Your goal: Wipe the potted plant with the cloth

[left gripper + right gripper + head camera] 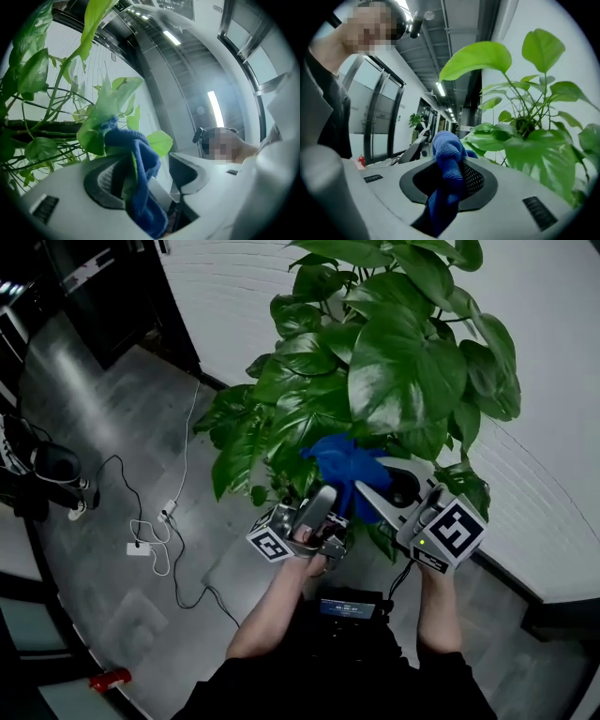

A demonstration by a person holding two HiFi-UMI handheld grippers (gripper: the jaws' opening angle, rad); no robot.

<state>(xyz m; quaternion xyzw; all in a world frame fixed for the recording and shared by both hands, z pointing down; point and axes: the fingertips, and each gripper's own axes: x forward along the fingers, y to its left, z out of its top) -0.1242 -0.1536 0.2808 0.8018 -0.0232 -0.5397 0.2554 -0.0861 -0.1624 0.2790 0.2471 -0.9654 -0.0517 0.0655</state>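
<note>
Right hand-held gripper [449, 183] clamped on cloth [345, 463]. Left hand-held gripper [140, 173] jaws apart, cloth hanging loose between. Plant [394, 362] leaves at 12 o'clock from both.

Lower centre of the head view: a person in a dark short-sleeved top [361, 681]. The left gripper [328, 502] and right gripper [377, 482] are pale grey with black pads, each with a marker cube [457, 529] of black-and-white squares.

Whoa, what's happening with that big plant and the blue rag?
A person is cleaning a potted plant with a handheld gripper in each hand. The right gripper is clamped on a blue cloth and holds it up against the plant. The left gripper points upward with its jaws apart. The cloth and a green leaf sit between them, not pinched.
</note>
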